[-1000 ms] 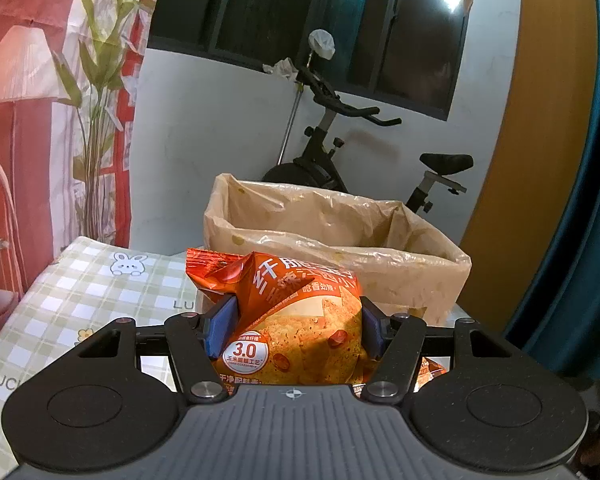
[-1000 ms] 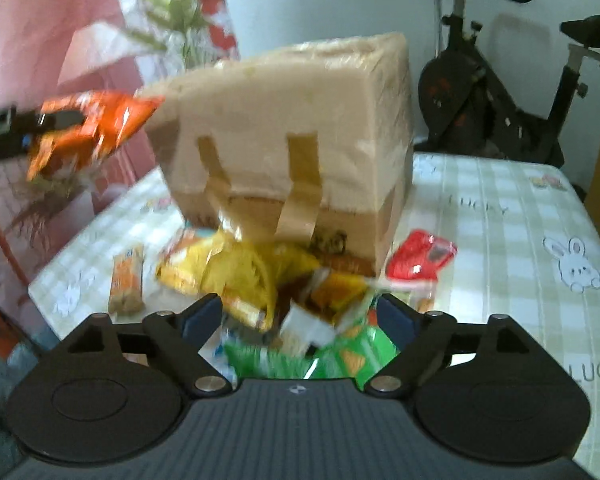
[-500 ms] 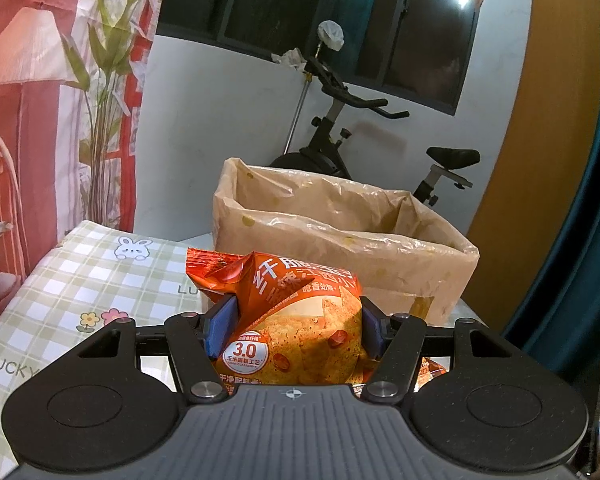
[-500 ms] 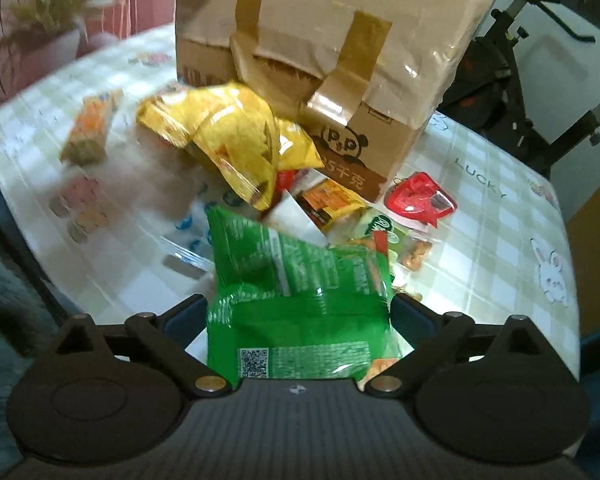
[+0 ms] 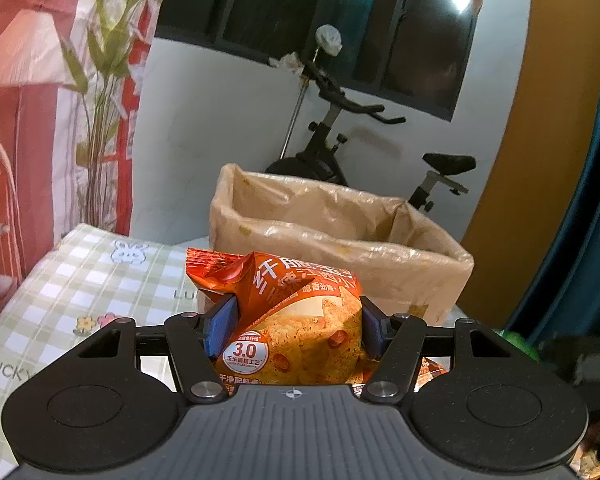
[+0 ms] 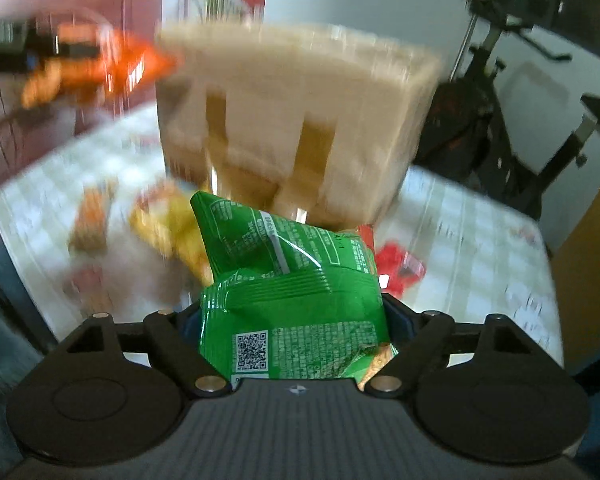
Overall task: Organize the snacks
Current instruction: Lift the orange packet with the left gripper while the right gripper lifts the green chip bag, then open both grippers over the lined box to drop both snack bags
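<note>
A: Box [image 5: 340, 248] first: lined carton, open top, standing mid-worktop [image 5: 80, 280].
B: Bags?
A: Left tongs [image 5: 294, 326] pinch the orange snack bag [image 5: 300, 320] mid-body, held just short of the box. Right tongs [image 6: 292, 332] pinch the green snack bag [image 6: 292, 304] above the loose pile near the front edge.
B: Handling?
A: Likely light, puffy, slick film. Grip mid-body, gently; contents crush.

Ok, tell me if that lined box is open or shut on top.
Open. The left wrist view looks over the rim of the lined box into its plastic-covered interior; no flaps cover it. Contents: cannot tell.
</note>
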Demonstrator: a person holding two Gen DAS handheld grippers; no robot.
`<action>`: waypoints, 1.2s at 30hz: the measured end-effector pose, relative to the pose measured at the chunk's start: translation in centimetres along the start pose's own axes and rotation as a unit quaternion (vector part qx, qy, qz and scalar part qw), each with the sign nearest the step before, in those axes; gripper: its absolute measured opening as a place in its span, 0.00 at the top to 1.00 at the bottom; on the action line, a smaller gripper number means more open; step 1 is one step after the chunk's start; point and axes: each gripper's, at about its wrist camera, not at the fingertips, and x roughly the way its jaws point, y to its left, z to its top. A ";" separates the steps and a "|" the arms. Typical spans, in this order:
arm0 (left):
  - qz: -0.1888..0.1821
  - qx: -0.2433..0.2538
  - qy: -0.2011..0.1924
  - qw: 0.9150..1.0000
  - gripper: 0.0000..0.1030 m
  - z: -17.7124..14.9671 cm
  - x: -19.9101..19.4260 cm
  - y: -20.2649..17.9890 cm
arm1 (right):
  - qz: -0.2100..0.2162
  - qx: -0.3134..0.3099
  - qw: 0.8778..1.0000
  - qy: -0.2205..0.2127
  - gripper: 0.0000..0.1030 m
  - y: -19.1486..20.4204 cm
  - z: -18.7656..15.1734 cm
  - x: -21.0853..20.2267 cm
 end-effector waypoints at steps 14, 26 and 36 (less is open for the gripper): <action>0.005 0.067 -0.070 0.995 0.36 6.7 3.1 -1.8 | 0.023 -0.027 0.976 -0.216 0.18 -2.1 13.4 -4.5; 0.046 0.101 -0.011 0.994 0.36 10.5 13.2 -2.4 | 0.020 -0.036 0.977 -0.210 0.18 -3.4 17.6 6.1; 0.061 0.107 0.006 0.992 0.19 11.1 15.0 -2.1 | 0.032 0.010 0.984 -0.175 0.12 -4.8 18.2 8.8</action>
